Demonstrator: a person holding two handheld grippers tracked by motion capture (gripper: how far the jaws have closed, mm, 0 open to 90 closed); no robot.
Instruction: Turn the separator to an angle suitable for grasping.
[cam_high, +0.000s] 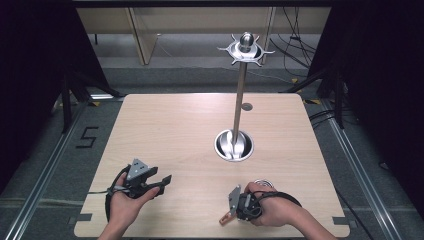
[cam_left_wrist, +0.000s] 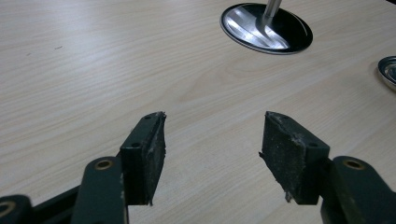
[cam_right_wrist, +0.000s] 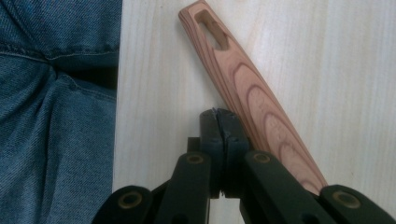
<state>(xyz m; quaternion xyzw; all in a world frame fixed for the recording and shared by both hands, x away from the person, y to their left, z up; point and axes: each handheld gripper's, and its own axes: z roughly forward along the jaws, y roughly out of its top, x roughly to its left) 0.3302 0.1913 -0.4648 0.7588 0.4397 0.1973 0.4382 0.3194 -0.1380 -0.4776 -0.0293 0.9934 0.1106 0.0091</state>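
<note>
Tongs first: the right tongs (cam_right_wrist: 218, 114) are pressed together with nothing between them. Their tips sit just beside the wooden handle (cam_right_wrist: 243, 88) of a kitchen utensil, close enough that I cannot tell whether they touch it. In the right gripper view that handle runs from 5 o'clock up to 11 o'clock and ends in a hanging slot. The left tongs (cam_left_wrist: 215, 126) are spread wide over bare table (cam_high: 175, 130) at about 7 o'clock.

The utensil lies flat at 5 o'clock near the table's front edge, with its shiny metal end (cam_high: 261, 183) behind the right hand. The person's jeans (cam_right_wrist: 56, 116) show beyond that edge.

Past the centre, toward 1 o'clock, stands a metal rack (cam_high: 241, 90) on a round base (cam_high: 234, 145). Its ring of hooks (cam_high: 245, 49) is bare.

By my reading almost nothing is done yet. The utensil is not gripped or lifted, and the carry to a hook is all still to come.
</note>
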